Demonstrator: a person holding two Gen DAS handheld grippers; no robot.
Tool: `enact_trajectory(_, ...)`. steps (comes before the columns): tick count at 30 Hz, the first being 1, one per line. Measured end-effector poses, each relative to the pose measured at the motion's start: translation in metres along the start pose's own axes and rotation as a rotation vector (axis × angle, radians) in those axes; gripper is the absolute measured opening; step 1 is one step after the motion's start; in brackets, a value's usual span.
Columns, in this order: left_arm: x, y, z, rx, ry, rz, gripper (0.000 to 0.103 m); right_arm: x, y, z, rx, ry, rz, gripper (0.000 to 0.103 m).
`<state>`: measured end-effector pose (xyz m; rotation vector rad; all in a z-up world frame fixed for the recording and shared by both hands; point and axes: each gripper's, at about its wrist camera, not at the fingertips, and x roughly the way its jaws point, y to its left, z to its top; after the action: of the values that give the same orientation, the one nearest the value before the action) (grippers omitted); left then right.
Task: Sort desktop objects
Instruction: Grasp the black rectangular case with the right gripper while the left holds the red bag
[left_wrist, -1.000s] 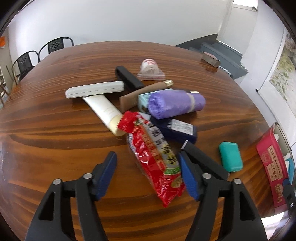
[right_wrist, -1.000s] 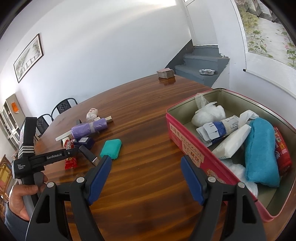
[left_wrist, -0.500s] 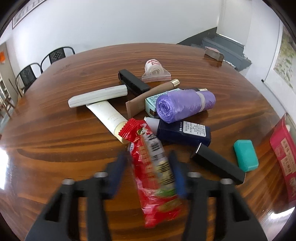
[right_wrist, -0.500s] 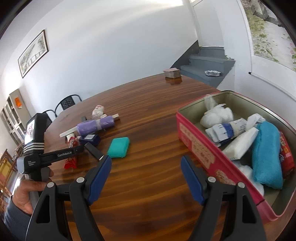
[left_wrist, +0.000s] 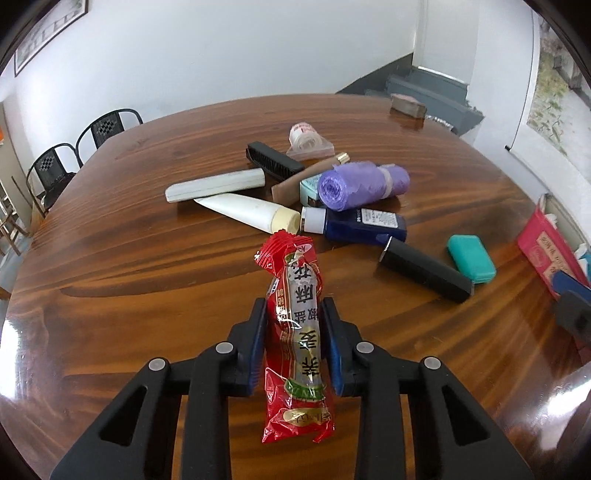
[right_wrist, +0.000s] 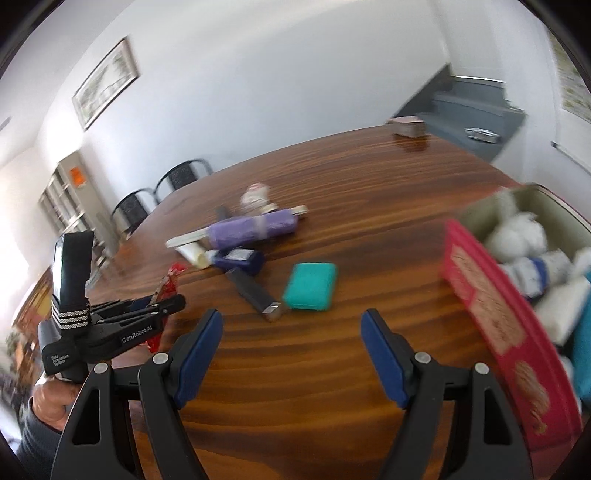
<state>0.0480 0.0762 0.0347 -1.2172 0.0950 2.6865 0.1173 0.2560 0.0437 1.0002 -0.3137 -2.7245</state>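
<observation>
My left gripper has a red snack packet between its blue pads, which press on both of its sides while the jaws are still closing. The packet stands lifted off the wooden table, its crimped end pointing away from me. In the right wrist view the left gripper shows at the left, held by a hand, with the red packet sticking out. My right gripper hangs open over bare wood with nothing in it, near the teal case.
A red tin with white and blue items stands at the right. On the table lie a purple bag roll, navy bottle, black stick, white tube, white case, black comb and tape dispenser.
The left jaws went from wide apart to pinching the red packet and raised it off the table. The right gripper swung left, so the tin slid to the right edge.
</observation>
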Motion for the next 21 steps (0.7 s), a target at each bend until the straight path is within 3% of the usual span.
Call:
enact_trajectory(9, -0.015, 0.007, -0.004, -0.006, -0.036, -0.031, 0.031, 0.053, 0.039, 0.021, -0.196, 0.101, 0.043, 0.08)
enact_trajectory(16, -0.018, 0.013, -0.006, -0.025, -0.038, -0.046, 0.031, 0.094, 0.051, 0.026, -0.298, 0.189, 0.02, 0.057)
enact_trajectory(21, -0.019, 0.011, -0.007, -0.024, -0.034, -0.059, 0.031, 0.11, 0.05, 0.028, -0.318, 0.216, -0.001, 0.052)
